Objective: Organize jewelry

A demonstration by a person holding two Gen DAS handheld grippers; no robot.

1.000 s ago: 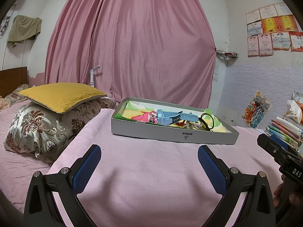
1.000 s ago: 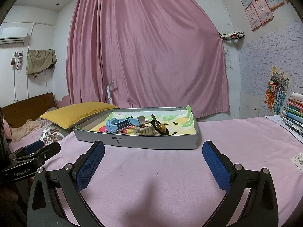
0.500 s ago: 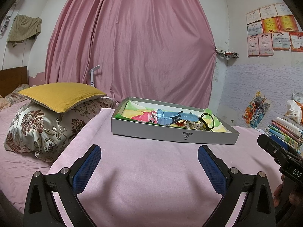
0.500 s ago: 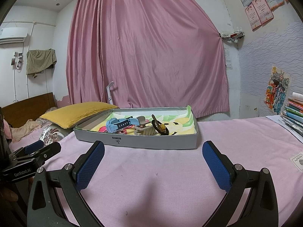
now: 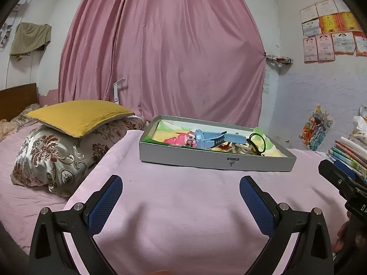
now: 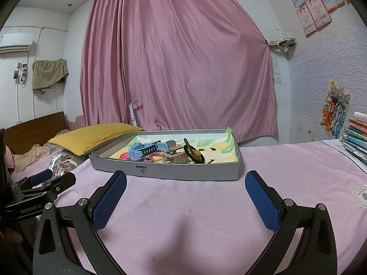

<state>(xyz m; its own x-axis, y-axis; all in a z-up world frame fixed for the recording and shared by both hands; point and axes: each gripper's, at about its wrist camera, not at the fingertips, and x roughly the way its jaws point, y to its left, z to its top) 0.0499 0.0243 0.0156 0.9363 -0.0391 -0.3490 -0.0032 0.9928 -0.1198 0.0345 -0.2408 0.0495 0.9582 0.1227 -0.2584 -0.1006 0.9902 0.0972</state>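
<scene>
both claws [image 5: 181, 193] [image 6: 185, 190] gaped wide, empty; watch [image 6: 146, 150], clip [image 6: 175, 158] heaped in tray [image 6: 183, 174] at 12 o'clock, best pinch one piece, not tangle

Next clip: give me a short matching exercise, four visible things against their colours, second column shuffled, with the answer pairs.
Things:
1. watch
2. top pillow
3. curtain
4. box outer wall

Colours:
A. grey
B. pink
C. light blue
D. mustard yellow

Pairs: 1-C, 2-D, 3-B, 4-A
</scene>
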